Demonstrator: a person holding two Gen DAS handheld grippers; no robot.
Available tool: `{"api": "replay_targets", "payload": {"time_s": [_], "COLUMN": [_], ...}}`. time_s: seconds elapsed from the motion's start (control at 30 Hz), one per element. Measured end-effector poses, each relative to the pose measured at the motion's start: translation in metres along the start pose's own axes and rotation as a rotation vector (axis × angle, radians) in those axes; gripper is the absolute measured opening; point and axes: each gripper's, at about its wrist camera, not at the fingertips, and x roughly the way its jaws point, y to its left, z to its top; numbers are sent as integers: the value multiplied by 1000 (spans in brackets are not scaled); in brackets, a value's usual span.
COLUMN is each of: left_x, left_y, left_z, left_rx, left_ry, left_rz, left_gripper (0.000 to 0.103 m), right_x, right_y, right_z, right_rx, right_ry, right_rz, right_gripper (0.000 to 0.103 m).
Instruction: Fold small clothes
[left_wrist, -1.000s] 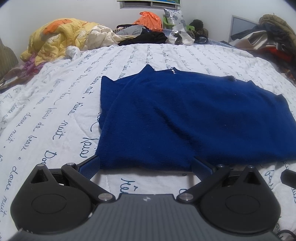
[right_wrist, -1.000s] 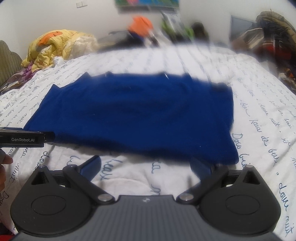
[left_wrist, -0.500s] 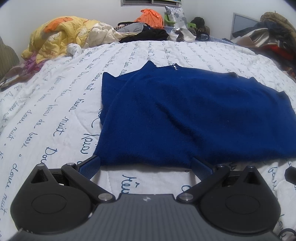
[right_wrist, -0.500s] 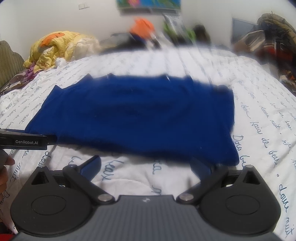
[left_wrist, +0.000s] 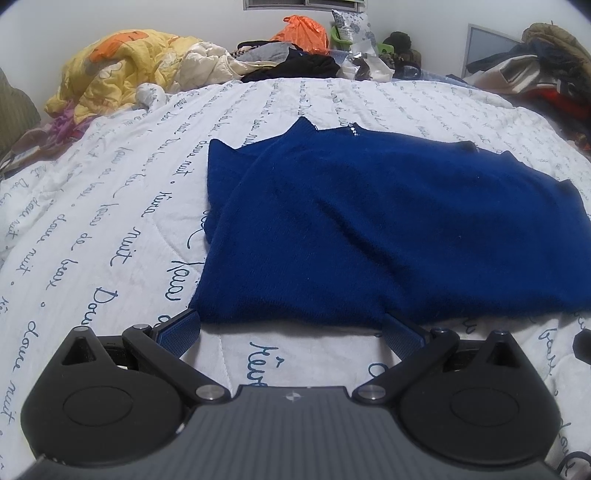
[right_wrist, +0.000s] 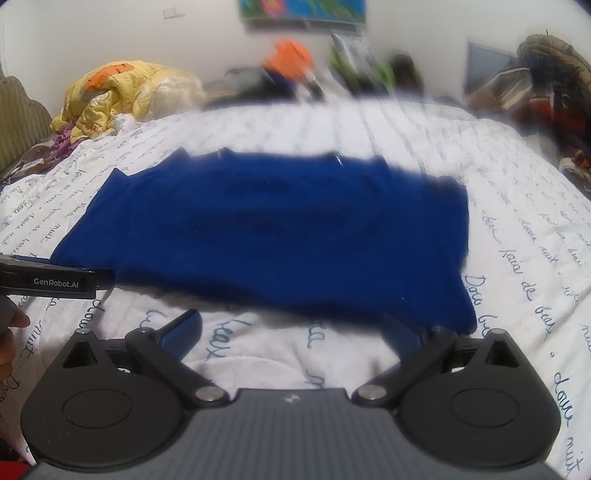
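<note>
1. A bed (left_wrist: 110, 206) filled the scene, spread with a white quilt printed all over in blue cursive script, and a plain pale wall stood behind it.
2. At the far left corner lay a crumpled yellow blanket (left_wrist: 122, 70), and along the back edge sat an orange bag (left_wrist: 303, 29) amid dark clothes; a heap of garments (left_wrist: 546, 66) rose on the right side.
3. The right wrist view was smeared through its middle, so that clutter there was hard to read.
4. And there was the blue sweater (left_wrist: 388, 229), lying flat in the middle of the bed, partly folded, with one layer doubled over at its left end.
5. The left claw (left_wrist: 295, 332) sat low over the quilt, aimed at the sweater's near left corner; its jaws were spread wide, both blue fingertips right at the hem, gripping nothing.
6. The right claw (right_wrist: 299, 332) was level with it at the near right part of the hem, jaws equally wide apart, empty; whether its tips touched the cloth I could not tell.
7. In the right wrist view the left claw's black body (right_wrist: 48, 282) poked in from the left edge, with a bit of the person's hand (right_wrist: 11, 332) below it.
</note>
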Motion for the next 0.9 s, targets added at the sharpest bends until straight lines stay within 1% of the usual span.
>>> {"api": "replay_targets", "payload": {"time_s": [0.57, 0.9], "left_x": [2, 2], "left_y": [1, 1], "left_z": [-4, -4], "left_rx": [0, -3], "left_ry": [9, 10], "left_rz": [3, 1], "left_gripper": [103, 103], "right_x": [8, 5], "right_y": [-4, -1], "right_z": [-3, -3], "right_rx": [42, 11], "right_ry": [41, 18], "right_rz": [-25, -27], "right_gripper": [103, 103]}}
